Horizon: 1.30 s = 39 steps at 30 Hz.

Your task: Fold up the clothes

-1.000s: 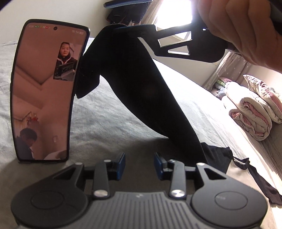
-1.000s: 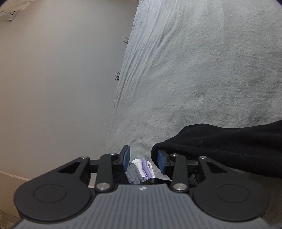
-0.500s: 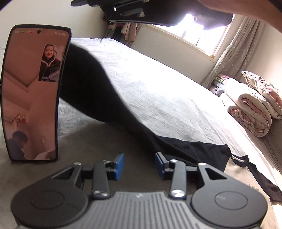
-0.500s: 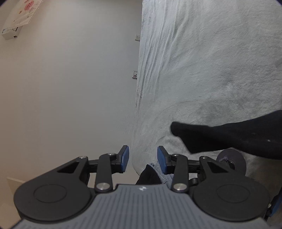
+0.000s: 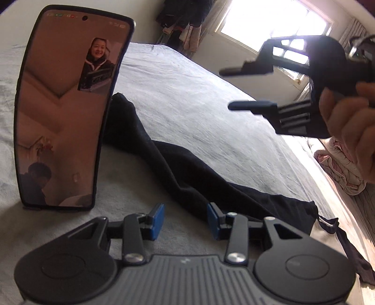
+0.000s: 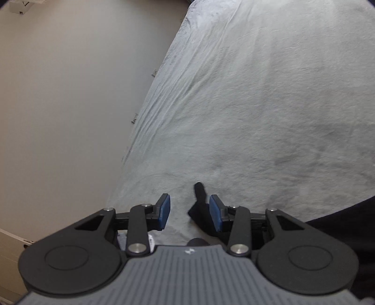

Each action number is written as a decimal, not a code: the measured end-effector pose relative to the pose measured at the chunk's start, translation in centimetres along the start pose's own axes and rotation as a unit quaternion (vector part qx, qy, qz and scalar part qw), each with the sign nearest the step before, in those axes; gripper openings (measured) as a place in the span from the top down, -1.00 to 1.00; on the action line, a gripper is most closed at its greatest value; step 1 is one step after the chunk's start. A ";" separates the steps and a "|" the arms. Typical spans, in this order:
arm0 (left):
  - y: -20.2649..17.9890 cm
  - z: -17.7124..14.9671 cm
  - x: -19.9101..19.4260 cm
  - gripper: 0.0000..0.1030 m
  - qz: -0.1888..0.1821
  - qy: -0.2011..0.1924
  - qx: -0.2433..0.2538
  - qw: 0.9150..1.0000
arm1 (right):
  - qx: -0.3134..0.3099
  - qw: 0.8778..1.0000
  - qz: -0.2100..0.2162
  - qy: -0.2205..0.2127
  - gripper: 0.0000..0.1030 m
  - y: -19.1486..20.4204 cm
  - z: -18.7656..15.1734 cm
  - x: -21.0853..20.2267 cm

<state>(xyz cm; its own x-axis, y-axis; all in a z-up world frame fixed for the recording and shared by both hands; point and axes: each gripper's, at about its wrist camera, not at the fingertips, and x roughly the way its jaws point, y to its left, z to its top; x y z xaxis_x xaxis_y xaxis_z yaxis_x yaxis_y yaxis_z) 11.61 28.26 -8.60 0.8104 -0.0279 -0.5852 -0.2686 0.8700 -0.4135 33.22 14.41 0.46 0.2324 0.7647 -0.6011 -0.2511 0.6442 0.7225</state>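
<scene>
A black garment (image 5: 178, 169), long like trousers with a drawstring at its right end, lies slack across the grey bed (image 5: 199, 93). My left gripper (image 5: 185, 206) hovers low over its near edge, open, blue pads apart with nothing pinched. My right gripper (image 5: 225, 90) is held up in the air at the upper right by a hand (image 5: 346, 131), open and empty. In the right wrist view the right gripper (image 6: 189, 197) looks down on the bed (image 6: 257, 93). A narrow tip of the black garment (image 6: 200, 190) lies below, close to the right pad but not gripped.
A phone (image 5: 63, 117) stands upright on a stand at the left, its screen lit, right beside the garment's far end. Folded pink bedding (image 5: 337, 164) lies at the bed's right side. A pale wall (image 6: 70, 93) borders the bed; a bright window (image 5: 269, 21) is behind.
The right gripper held the black garment up a second ago; it has let go. The garment has dropped flat onto the bed, and the right gripper has swung to the right.
</scene>
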 end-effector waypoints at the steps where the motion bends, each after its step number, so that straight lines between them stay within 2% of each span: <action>1: -0.1 0.0 0.1 0.23 0.001 -0.002 -0.001 1.000 | -0.014 1.000 -0.027 -0.003 0.19 -1.3 -0.2 -0.1; 3: -0.5 0.0 0.4 0.23 0.001 -0.008 -0.004 1.000 | -0.053 0.996 -0.076 0.003 0.19 -3.8 -0.7 0.0; 5: -0.8 0.1 0.8 0.23 0.000 -0.016 -0.012 1.000 | -0.109 0.989 -0.103 0.004 0.19 -5.3 -1.4 -0.1; 7: -1.0 0.2 1.2 0.23 0.003 -0.024 -0.021 0.999 | -0.188 0.974 -0.124 0.005 0.19 -6.0 -2.5 0.1; 9: -1.2 0.2 1.6 0.24 0.012 -0.035 -0.028 0.999 | -0.264 0.954 -0.142 0.005 0.19 -6.7 -3.6 0.3; 11: -1.4 0.3 1.9 0.25 0.029 -0.048 -0.030 0.998 | -0.329 0.934 -0.141 0.004 0.21 -7.2 -4.8 0.7; 12: -1.5 0.3 2.0 0.25 0.038 -0.055 -0.028 0.997 | -0.346 0.929 -0.130 0.005 0.22 -7.4 -5.2 0.8; 16: -2.0 0.5 2.7 0.27 0.081 -0.079 -0.026 0.993 | -0.382 0.921 -0.071 -0.009 0.24 -8.1 -6.2 1.0; 18: -2.0 0.6 3.1 0.34 0.102 -0.083 -0.028 0.991 | -0.403 0.912 -0.073 -0.012 0.40 -8.0 -6.8 1.3; 20: -1.8 0.5 3.4 0.41 0.115 -0.085 -0.024 0.989 | -0.426 0.901 -0.082 -0.022 0.48 -7.8 -7.7 1.6; 21: -1.9 0.4 3.4 0.49 0.121 -0.086 -0.016 0.989 | -0.434 0.897 -0.083 -0.027 0.66 -7.8 -8.1 1.6; 22: -1.9 0.4 3.5 0.55 0.126 -0.088 -0.009 0.988 | -0.436 0.896 -0.076 -0.030 0.81 -7.8 -8.4 1.6; 24: -1.9 0.5 3.5 0.85 0.139 -0.088 -0.001 0.986 | -0.434 0.897 -0.070 -0.047 0.88 -8.2 -9.1 1.4; 27: -2.4 0.2 2.9 0.87 0.174 -0.082 0.021 0.981 | -0.402 0.910 -0.065 -0.075 0.94 -8.9 -9.1 0.9; 29: -3.2 -0.1 2.7 0.88 0.196 -0.077 0.033 0.977 | -0.395 0.910 -0.081 -0.096 0.95 -8.9 -8.8 0.5; 32: -3.7 -0.6 1.9 0.88 0.203 -0.065 0.045 0.976 | -0.372 0.914 -0.095 -0.133 0.95 -9.2 -8.0 -0.3; 34: -4.1 -0.9 1.6 0.87 0.209 -0.057 0.058 0.975 | -0.355 0.921 -0.088 -0.136 0.95 -9.4 -7.6 -0.4; 37: -4.2 -0.9 1.5 0.83 0.211 -0.055 0.075 0.973 | -0.363 0.920 -0.087 -0.122 0.95 -9.2 -7.9 -0.1; 39: -4.2 -0.6 1.2 0.64 0.209 -0.059 0.084 0.972 | -0.363 0.921 -0.083 -0.114 0.94 -9.2 -8.0 -0.1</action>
<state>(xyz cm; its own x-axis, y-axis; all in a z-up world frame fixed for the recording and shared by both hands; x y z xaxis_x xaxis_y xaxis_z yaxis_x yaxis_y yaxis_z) 13.41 24.21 -8.01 0.7054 0.3948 -0.5887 -0.5073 0.8612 -0.0303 28.01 8.54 -8.90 0.4954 0.6839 -0.5356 -0.7367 0.6575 0.1582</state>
